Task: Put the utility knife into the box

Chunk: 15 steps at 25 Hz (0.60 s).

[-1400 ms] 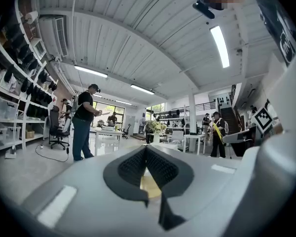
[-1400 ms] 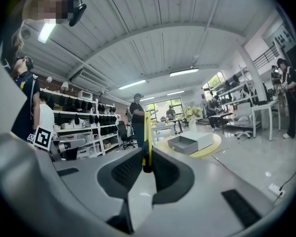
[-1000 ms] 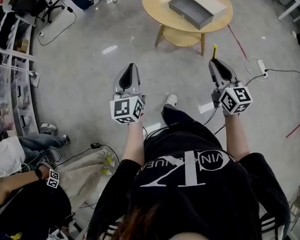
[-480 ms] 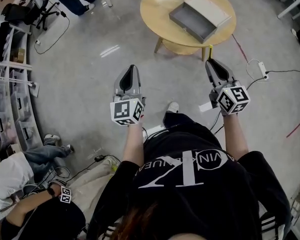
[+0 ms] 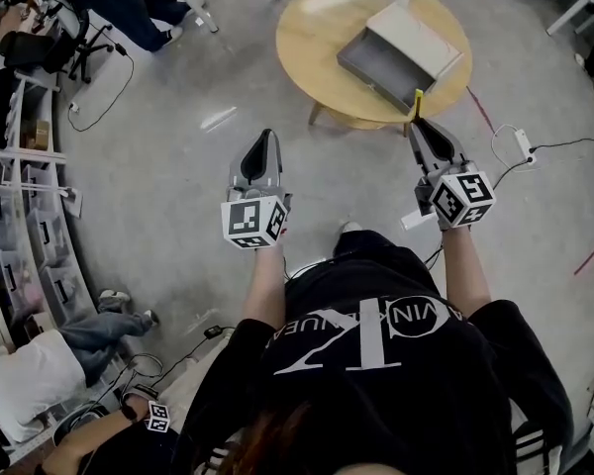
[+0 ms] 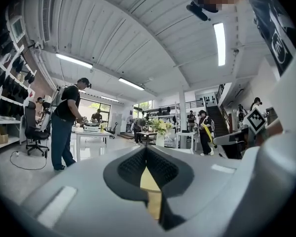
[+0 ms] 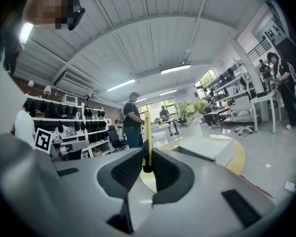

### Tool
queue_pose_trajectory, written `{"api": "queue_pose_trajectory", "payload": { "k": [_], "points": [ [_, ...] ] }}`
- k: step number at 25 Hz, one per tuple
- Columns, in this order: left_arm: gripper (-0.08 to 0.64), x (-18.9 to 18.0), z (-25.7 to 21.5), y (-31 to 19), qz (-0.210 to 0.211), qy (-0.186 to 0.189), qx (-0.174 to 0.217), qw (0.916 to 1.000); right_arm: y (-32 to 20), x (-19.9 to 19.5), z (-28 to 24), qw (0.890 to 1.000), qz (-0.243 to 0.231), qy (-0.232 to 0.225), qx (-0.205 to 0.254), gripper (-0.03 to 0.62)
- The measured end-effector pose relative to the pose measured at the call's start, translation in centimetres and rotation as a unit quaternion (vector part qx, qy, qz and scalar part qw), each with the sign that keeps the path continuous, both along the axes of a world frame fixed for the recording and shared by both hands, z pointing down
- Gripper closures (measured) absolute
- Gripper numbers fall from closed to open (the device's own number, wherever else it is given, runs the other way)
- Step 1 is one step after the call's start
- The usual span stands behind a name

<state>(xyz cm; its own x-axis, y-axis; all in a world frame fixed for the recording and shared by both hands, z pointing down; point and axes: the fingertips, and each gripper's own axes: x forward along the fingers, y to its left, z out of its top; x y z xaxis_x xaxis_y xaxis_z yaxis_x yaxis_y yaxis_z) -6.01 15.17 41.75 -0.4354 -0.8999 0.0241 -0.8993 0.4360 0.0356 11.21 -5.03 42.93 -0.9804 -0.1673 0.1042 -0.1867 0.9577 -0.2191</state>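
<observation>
My right gripper [image 5: 423, 125] is shut on a yellow utility knife [image 5: 418, 101], which sticks out past the jaws toward the round wooden table [image 5: 312, 28]. In the right gripper view the knife [image 7: 146, 138] stands upright between the pads of that gripper [image 7: 146, 168]. The open grey box [image 5: 386, 64] lies on the table with its pale lid [image 5: 419, 38] beside it, a short way ahead of the knife tip. The box [image 7: 207, 147] also shows in the right gripper view. My left gripper [image 5: 261, 140] is shut with nothing in it and hangs over the floor; its closed jaws [image 6: 147, 158] meet.
Shelving [image 5: 20, 216] runs along the left side. A white power strip [image 5: 522, 139] and cables lie on the floor at the right. People stand and sit at the edges, one [image 5: 35, 384] low at the left. An office chair [image 5: 49, 38] stands top left.
Both grippers and the view have moved forward toward the table. The knife tip is now close to the table edge near the box.
</observation>
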Motion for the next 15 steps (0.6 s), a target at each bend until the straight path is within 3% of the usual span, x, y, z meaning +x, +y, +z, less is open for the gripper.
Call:
{"api": "queue_pose_trajectory", "payload": {
  "k": [15],
  "points": [
    [0.549,-3.2,-0.8,-6.0,0.047,0.007,0.013,0.9988,-2.7,-1.4,-0.3,0.999,0.033,0.014,-0.002,0.526]
  ]
}}
